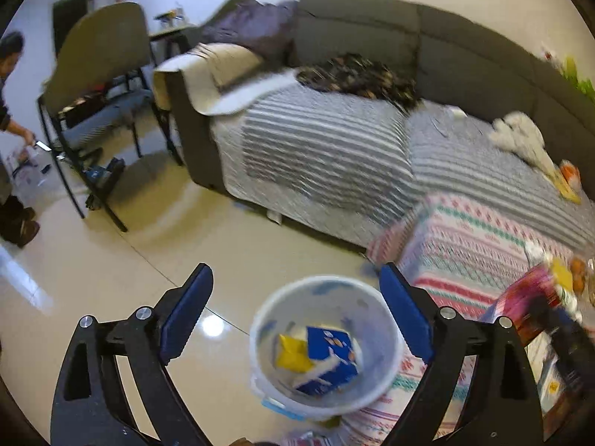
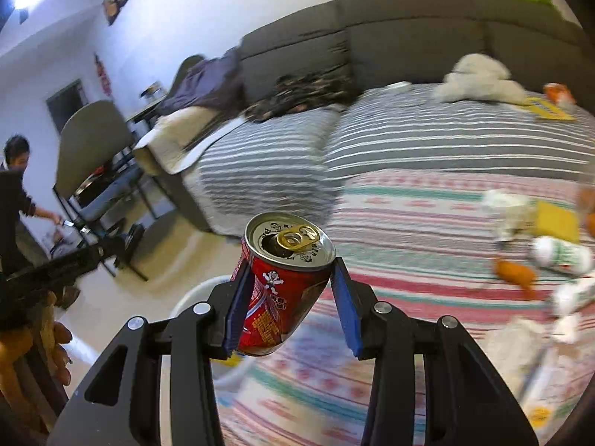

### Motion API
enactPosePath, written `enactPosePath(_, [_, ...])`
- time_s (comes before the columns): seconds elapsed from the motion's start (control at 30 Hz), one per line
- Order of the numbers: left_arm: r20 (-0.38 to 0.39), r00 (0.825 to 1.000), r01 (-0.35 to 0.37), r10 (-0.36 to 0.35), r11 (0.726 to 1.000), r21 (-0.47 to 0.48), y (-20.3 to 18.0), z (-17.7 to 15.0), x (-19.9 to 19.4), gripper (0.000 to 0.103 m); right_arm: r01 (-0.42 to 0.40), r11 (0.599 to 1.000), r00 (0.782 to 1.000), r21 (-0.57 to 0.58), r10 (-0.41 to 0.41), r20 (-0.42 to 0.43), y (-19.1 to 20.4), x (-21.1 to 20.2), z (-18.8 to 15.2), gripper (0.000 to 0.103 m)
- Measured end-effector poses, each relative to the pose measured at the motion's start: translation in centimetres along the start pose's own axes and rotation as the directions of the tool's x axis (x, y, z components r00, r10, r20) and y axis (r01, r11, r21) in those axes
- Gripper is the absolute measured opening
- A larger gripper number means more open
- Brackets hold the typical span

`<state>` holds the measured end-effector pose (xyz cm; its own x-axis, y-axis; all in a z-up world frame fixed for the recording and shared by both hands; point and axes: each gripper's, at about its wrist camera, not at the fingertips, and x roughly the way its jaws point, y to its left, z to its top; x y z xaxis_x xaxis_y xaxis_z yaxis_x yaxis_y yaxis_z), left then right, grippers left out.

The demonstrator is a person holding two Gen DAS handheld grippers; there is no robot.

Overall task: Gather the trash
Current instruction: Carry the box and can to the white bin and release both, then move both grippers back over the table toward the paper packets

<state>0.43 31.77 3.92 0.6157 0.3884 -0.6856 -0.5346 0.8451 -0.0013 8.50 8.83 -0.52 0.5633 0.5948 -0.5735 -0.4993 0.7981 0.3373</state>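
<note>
A red drink can [image 2: 283,290], opened at the tab, rides tilted between the blue pads of the right gripper [image 2: 288,303], the left pad flat on its side and the far rim against the right pad; the hold looks meant to carry it from the cluttered table [image 2: 427,256] toward the bin [image 1: 323,349]. The can is thin printed metal with a bright lid, smooth and round, likely to slip if the squeeze slackens.

The left gripper [image 1: 297,316] hangs above the bin with its fingers spread wide and nothing between them. The bin, a pale round plastic pail, stands on the glossy tiled floor [image 1: 111,278] just beside the table's edge, within reach of both hands. A blue carton [image 1: 331,356] and a yellow wrapper [image 1: 292,353] already lie inside it.

On the table's striped woven cloth, to the right, more litter waits: a white-and-green bottle [image 2: 561,254] on its side, crumpled white paper [image 2: 505,208], orange scraps [image 2: 515,273]. Beyond, a grey sofa [image 2: 409,37] under a striped cover holds a white plush toy [image 2: 479,78]. At far left a person [image 2: 15,200] bends beside a chair [image 2: 93,148].
</note>
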Motion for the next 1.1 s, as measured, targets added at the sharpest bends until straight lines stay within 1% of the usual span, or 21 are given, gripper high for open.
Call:
enactPosePath(0.1, [0.03, 0.998, -0.054, 0.055, 0.998, -0.035, 2.0, 0.7, -0.3, 0.087, -0.031, 0.999, 0.999, -0.022, 0.03, -0.034, 2.8, 2.4, -0.7, 0.043])
enactPosePath(0.2, [0.049, 0.995, -0.09, 0.092, 0.994, -0.055, 3.5, 1.1, -0.7, 0.087, -0.054, 0.998, 0.996, -0.043, 0.051, -0.072, 5.4, 5.3, -1.6, 0.043])
enactPosePath(0.3, [0.049, 0.995, -0.083, 0.088, 0.993, -0.088, 4.6, 1.3, -0.9, 0.088, -0.067, 0.996, 0.992, -0.061, 0.06, -0.112, 7.6, 7.8, -2.8, 0.043])
enactPosePath(0.37, [0.044, 0.996, -0.072, 0.077, 0.992, -0.106, 5.2, 1.5, -1.0, 0.088, -0.068, 0.996, 0.989, -0.065, 0.059, -0.134, 8.2, 8.7, -3.3, 0.044])
enactPosePath(0.4, [0.044, 0.997, -0.066, 0.071, 0.991, -0.114, 5.3, 1.5, -1.0, 0.088, -0.064, 0.996, 0.987, -0.066, 0.053, -0.149, 8.5, 9.2, -3.6, 0.045])
enactPosePath(0.43, [0.045, 0.997, -0.064, 0.07, 0.991, -0.115, 5.4, 1.6, -1.1, 0.088, -0.054, 0.996, 0.987, -0.066, 0.043, -0.157, 8.6, 9.4, -3.7, 0.049])
enactPosePath(0.47, [0.046, 0.996, -0.065, 0.07, 0.991, -0.113, 5.3, 1.6, -1.1, 0.088, -0.048, 0.997, 0.987, -0.059, 0.038, -0.157, 8.7, 9.4, -3.8, 0.057])
enactPosePath(0.5, [0.05, 0.996, -0.068, 0.074, 0.992, -0.109, 5.3, 1.5, -1.2, 0.088, -0.027, 0.998, 0.989, -0.052, 0.019, -0.147, 8.6, 9.2, -3.7, 0.08])
enactPosePath(0.53, [0.052, 0.996, -0.071, 0.076, 0.992, -0.107, 5.2, 1.5, -1.2, 0.091, -0.006, 0.999, 0.991, -0.047, -0.001, -0.135, 8.5, 8.9, -3.7, 0.088])
enactPosePath(0.6, [0.058, 0.995, -0.077, 0.084, 0.992, -0.104, 5.0, 1.5, -1.3, 0.093, 0.019, 0.999, 0.994, -0.044, -0.024, -0.107, 8.3, 8.3, -3.3, 0.089])
enactPosePath(0.63, [0.06, 0.995, -0.078, 0.084, 0.992, -0.104, 4.9, 1.5, -1.3, 0.093, 0.041, 0.998, 0.994, -0.057, -0.046, -0.102, 8.3, 8.1, -3.1, 0.092])
enactPosePath(0.7, [0.064, 0.994, -0.081, 0.088, 0.991, -0.106, 4.7, 1.4, -1.5, 0.096, 0.107, 0.991, 0.991, -0.084, -0.113, -0.077, 8.3, 7.4, -2.7, 0.095])
enactPosePath(0.73, [0.066, 0.993, -0.089, 0.096, 0.991, -0.105, 4.4, 1.4, -1.5, 0.096, 0.137, 0.987, 0.988, -0.089, -0.143, -0.064, 8.1, 7.0, -2.5, 0.096])
enactPosePath(0.83, [0.05, 0.992, -0.116, 0.12, 0.99, -0.075, 3.4, 1.0, -1.3, 0.096, 0.226, 0.971, 0.972, -0.079, -0.23, -0.041, 6.9, 6.0, -1.7, 0.096])
enactPosePath(0.9, [0.042, 0.991, -0.121, 0.123, 0.992, -0.046, 2.3, 0.7, -1.0, 0.096, 0.274, 0.959, 0.961, -0.068, -0.276, -0.022, 5.8, 5.1, -1.3, 0.096])
enactPosePath(1.0, [0.049, 0.991, -0.129, 0.128, 0.992, 0.009, 0.2, 0.2, -1.0, 0.096, 0.326, 0.944, 0.945, -0.055, -0.326, 0.004, 3.8, 3.8, -0.6, 0.096])
enactPosePath(1.1, [0.071, 0.988, -0.14, 0.134, 0.987, 0.075, -2.1, -0.3, -1.1, 0.096, 0.36, 0.932, 0.933, -0.043, -0.359, 0.02, 1.9, 2.6, 0.0, 0.096])
